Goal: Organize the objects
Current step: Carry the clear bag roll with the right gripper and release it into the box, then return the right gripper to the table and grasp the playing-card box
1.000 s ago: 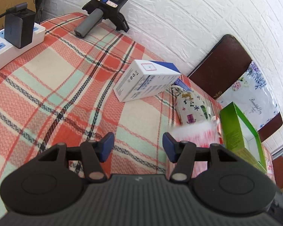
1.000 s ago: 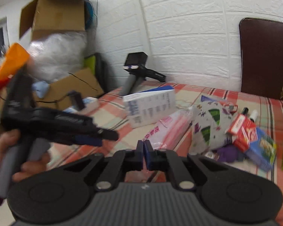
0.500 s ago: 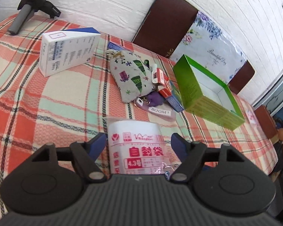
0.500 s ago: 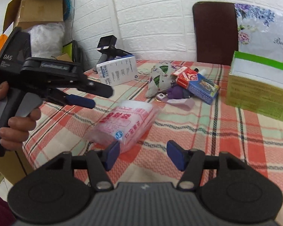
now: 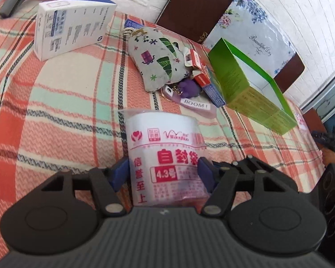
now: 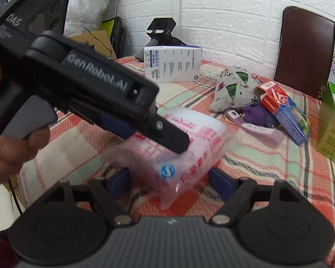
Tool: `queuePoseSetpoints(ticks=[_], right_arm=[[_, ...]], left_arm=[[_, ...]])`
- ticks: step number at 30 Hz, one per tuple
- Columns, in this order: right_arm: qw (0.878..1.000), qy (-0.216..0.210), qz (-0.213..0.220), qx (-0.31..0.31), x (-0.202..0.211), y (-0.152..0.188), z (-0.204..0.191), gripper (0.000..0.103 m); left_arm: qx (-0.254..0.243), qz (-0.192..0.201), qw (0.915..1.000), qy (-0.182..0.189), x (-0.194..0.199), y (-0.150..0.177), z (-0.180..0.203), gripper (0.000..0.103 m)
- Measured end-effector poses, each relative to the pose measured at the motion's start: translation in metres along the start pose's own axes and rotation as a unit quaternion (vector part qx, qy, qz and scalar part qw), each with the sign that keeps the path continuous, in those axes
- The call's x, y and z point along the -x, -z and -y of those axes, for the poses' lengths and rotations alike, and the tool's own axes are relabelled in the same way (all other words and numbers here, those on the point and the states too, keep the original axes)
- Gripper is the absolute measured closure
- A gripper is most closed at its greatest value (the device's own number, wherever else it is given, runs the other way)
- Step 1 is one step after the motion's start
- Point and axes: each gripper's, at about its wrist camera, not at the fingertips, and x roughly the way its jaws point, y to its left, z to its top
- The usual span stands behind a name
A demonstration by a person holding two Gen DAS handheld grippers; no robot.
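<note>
A clear plastic pack of zip bags with red print (image 5: 165, 151) lies on the plaid tablecloth. My left gripper (image 5: 161, 175) is open with its blue pads on either side of the pack, touching or nearly touching it. In the right wrist view the pack (image 6: 178, 143) lies under the left gripper's body, which crosses the frame from the left. My right gripper (image 6: 169, 182) is open, with the pack's near end between its fingers. An open green box (image 5: 252, 82) stands to the right.
A white and blue carton (image 5: 71, 26), a patterned fabric pouch (image 5: 156, 58), a purple keychain (image 5: 187, 89), and red and blue small boxes (image 5: 203, 76) lie behind the pack. A dark chair back (image 6: 303, 51) stands by the white wall. Cardboard boxes (image 6: 93, 42) sit at left.
My left gripper has moved forward so its pads now flank the pack. My right gripper, shut a second ago, opened and moved in around the pack's near end.
</note>
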Motion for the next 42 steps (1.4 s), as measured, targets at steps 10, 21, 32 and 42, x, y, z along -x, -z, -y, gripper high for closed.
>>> queuePoseSetpoints(ticks=[10,21,32,42], right_arm=[[0.994,0.061,0.093,-0.011,0.047,-0.014,0.026,0.050],[0.967,0.193,0.139,-0.094,0.081,-0.025,0.172,0.050],[0.942,0.268,0.130,-0.157,0.060,-0.001,0.234,0.040],[0.932,0.289,0.139,-0.171,0.091,0.015,0.194,0.035]], left_arm=[[-0.070,0.042,0.9965,0.018,0.008,-0.038,0.066,0.042],[-0.183,0.047,0.9783,0.085,-0.100,-0.114,0.190,0.042],[-0.203,0.038,0.9781,0.023,-0.165,-0.113,0.213,0.041],[-0.210,0.059,0.9757,-0.013,-0.112,-0.086,0.212,0.039]])
